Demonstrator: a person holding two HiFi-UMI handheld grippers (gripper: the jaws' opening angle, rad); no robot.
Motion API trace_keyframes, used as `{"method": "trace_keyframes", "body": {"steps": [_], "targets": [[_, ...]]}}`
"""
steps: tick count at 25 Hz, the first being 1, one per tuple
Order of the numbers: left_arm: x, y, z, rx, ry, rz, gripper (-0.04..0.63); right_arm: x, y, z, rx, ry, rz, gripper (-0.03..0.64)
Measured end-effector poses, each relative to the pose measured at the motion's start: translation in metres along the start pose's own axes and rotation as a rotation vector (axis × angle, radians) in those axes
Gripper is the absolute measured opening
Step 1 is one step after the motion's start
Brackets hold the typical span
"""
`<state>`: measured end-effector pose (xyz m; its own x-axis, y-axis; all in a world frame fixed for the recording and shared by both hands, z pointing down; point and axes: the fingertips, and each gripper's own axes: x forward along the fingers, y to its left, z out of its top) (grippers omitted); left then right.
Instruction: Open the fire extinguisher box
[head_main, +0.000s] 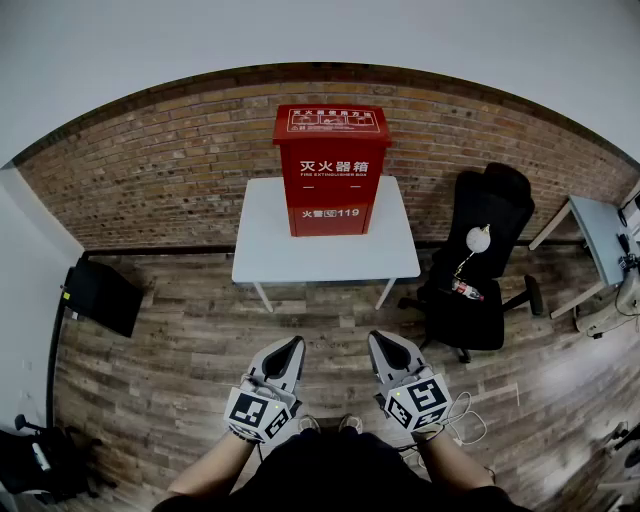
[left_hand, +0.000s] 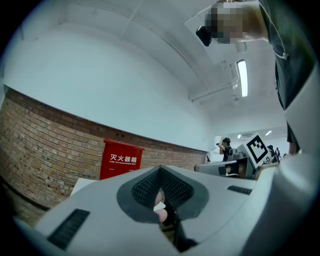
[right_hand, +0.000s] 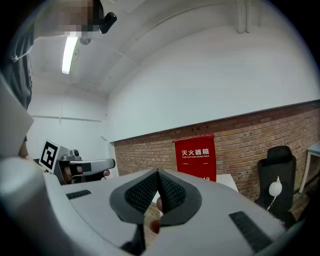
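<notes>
A red fire extinguisher box (head_main: 332, 170) with white characters stands closed on a white table (head_main: 265, 250) against the brick wall. It shows ahead in the left gripper view (left_hand: 121, 159) and in the right gripper view (right_hand: 195, 157). My left gripper (head_main: 288, 351) and right gripper (head_main: 386, 345) are held low near my body, far short of the table. Both are shut with nothing between their jaws. The left gripper's tips (left_hand: 160, 172) and the right gripper's tips (right_hand: 158, 174) meet at a point.
A black office chair (head_main: 480, 265) with a white object and a bottle on it stands right of the table. A black case (head_main: 100, 295) lies at the left wall. A light desk (head_main: 600, 235) is at the far right. Wood floor separates me from the table.
</notes>
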<state>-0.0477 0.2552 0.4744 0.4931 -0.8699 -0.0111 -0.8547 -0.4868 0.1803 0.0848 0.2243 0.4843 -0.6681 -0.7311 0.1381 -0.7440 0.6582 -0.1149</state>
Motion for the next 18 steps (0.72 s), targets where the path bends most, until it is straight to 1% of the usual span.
{"method": "trace_keyframes", "body": {"steps": [7,12,18], "targets": [[-0.006,-0.004,0.001,-0.005,0.002,-0.007,0.051,0.0,0.007,-0.002,0.005,0.003,-0.004,0.018],[-0.009,-0.002,0.001,-0.004,-0.002,-0.014,0.051,0.002,0.01,-0.006,0.038,0.008,-0.008,0.018],[-0.013,0.002,-0.001,-0.011,-0.004,-0.014,0.051,0.003,0.011,-0.012,0.049,0.029,-0.033,0.018]]}}
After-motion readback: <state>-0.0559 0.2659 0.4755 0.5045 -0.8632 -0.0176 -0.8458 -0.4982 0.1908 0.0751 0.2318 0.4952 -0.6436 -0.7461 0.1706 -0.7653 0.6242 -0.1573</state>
